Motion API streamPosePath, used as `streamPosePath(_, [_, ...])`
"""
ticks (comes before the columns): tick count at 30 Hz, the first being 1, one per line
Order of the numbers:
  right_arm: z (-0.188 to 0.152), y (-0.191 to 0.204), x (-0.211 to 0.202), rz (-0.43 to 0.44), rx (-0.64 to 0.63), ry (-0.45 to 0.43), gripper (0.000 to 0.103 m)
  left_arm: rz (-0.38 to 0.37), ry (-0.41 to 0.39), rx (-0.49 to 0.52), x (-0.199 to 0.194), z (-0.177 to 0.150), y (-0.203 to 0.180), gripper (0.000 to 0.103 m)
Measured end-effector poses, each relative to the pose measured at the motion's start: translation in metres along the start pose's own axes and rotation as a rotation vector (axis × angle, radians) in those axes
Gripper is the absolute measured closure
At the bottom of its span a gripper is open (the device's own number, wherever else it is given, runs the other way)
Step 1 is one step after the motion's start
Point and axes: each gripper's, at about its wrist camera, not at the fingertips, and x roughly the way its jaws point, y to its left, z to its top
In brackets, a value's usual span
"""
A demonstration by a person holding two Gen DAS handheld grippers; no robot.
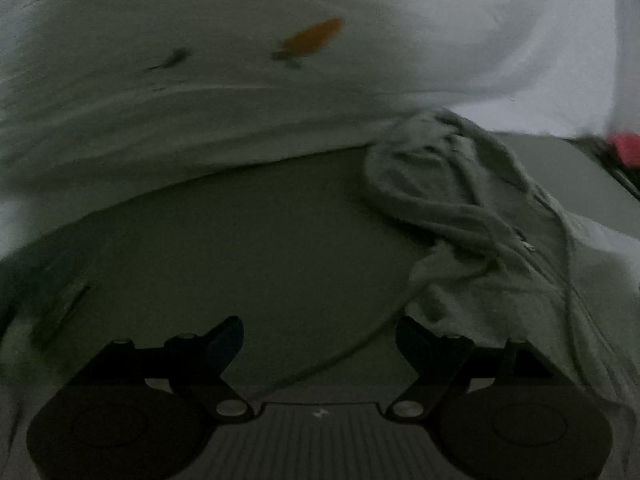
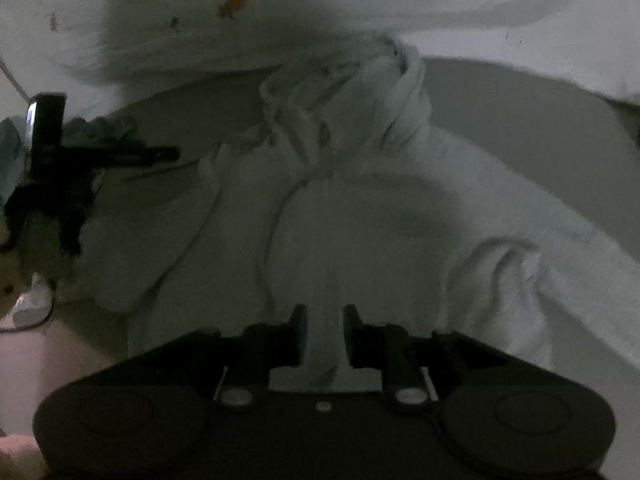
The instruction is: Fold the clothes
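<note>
The pale grey fleece hoodie [image 2: 360, 216] lies spread on the flat grey-green surface [image 1: 240, 240], hood bunched toward 12 o'clock in the right wrist view, a sleeve trailing to 4 o'clock. The right gripper [image 2: 324, 332] has its 2 black fingers drawn close on a fold of the hoodie's lower front, cloth pinched between them. The left gripper [image 1: 320, 344] stands spread wide with nothing between its fingers; the hoodie [image 1: 500, 248] sits at its 2 o'clock, just beside the right finger. A white sheet with an orange mark [image 1: 312, 38] fills 12 o'clock, touching the hood
</note>
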Motion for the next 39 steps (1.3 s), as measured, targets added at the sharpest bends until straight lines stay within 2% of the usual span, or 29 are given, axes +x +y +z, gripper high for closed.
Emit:
streamPosePath(2, [0.001,0.002,0.004,0.008,0.030,0.012,0.082,-0.027,0.015,0.035,0.013,0.001,-0.003,0.032])
streamPosePath(3, [0.001,0.005,0.005,0.001,0.023,0.015,0.082,-0.042,0.018,0.039,0.018,0.000,-0.003,0.048])
streamPosePath(6, [0.003,0.014,0.010,-0.014,0.006,0.023,0.082,-0.080,0.009,0.025,0.028,-0.003,-0.003,0.064])
streamPosePath(7, [0.005,0.016,0.012,-0.016,0.001,0.023,0.082,-0.081,0.002,0.015,0.029,-0.004,-0.003,0.085])
streamPosePath(8, [0.005,0.017,0.014,-0.015,0.000,0.022,0.082,-0.065,0.002,0.010,0.030,-0.003,-0.003,0.094])
streamPosePath(9, [0.007,0.017,0.015,-0.013,-0.001,0.021,0.082,-0.041,0.008,-0.010,0.031,-0.002,-0.003,0.099])
streamPosePath(11, [0.006,0.016,0.013,-0.010,0.001,0.016,0.082,0.007,0.017,-0.084,0.029,0.003,-0.002,0.099])
streamPosePath(12, [0.005,0.014,0.012,-0.003,0.008,0.012,0.082,0.002,0.009,-0.137,0.024,0.006,-0.001,0.099])
streamPosePath(14, [0.004,0.012,0.011,0.010,0.021,0.003,0.082,-0.044,-0.020,-0.259,0.004,0.013,-0.003,0.099])
streamPosePath(17, [0.003,0.006,0.004,0.020,0.032,-0.026,0.080,-0.137,-0.092,-0.360,-0.042,0.026,-0.028,0.099])
streamPosePath(21, [-0.003,-0.009,-0.011,0.066,0.057,-0.081,0.076,-0.282,-0.195,-0.446,-0.104,0.037,-0.089,0.099])
streamPosePath(24, [-0.015,-0.028,-0.023,0.101,0.117,-0.109,0.074,-0.327,-0.172,-0.464,-0.116,0.035,-0.149,0.096])
streamPosePath(26, [-0.026,-0.045,-0.031,0.116,0.172,-0.126,0.073,-0.291,-0.089,-0.426,-0.111,0.028,-0.188,0.093])
streamPosePath(27, [-0.029,-0.055,-0.035,0.130,0.202,-0.137,0.072,-0.277,-0.045,-0.418,-0.107,0.022,-0.201,0.074])
streamPosePath(28, [-0.034,-0.066,-0.040,0.142,0.240,-0.148,0.069,-0.270,-0.009,-0.419,-0.105,0.016,-0.211,0.050])
streamPosePath(30, [-0.043,-0.088,-0.046,0.146,0.304,-0.157,0.056,-0.250,0.054,-0.427,-0.103,0.002,-0.230,0.029])
streamPosePath(34, [-0.066,-0.114,-0.051,0.123,0.325,-0.142,0.047,-0.183,0.123,-0.480,-0.117,-0.028,-0.242,0.023])
streamPosePath(35, [-0.072,-0.118,-0.051,0.118,0.322,-0.137,0.043,-0.142,0.143,-0.483,-0.121,-0.035,-0.241,0.022])
streamPosePath(36, [-0.078,-0.120,-0.049,0.114,0.311,-0.125,0.034,-0.102,0.162,-0.486,-0.124,-0.042,-0.241,0.022])
streamPosePath(39, [-0.096,-0.118,-0.037,0.108,0.266,-0.083,0.018,0.052,0.214,-0.503,-0.136,-0.064,-0.229,0.022])
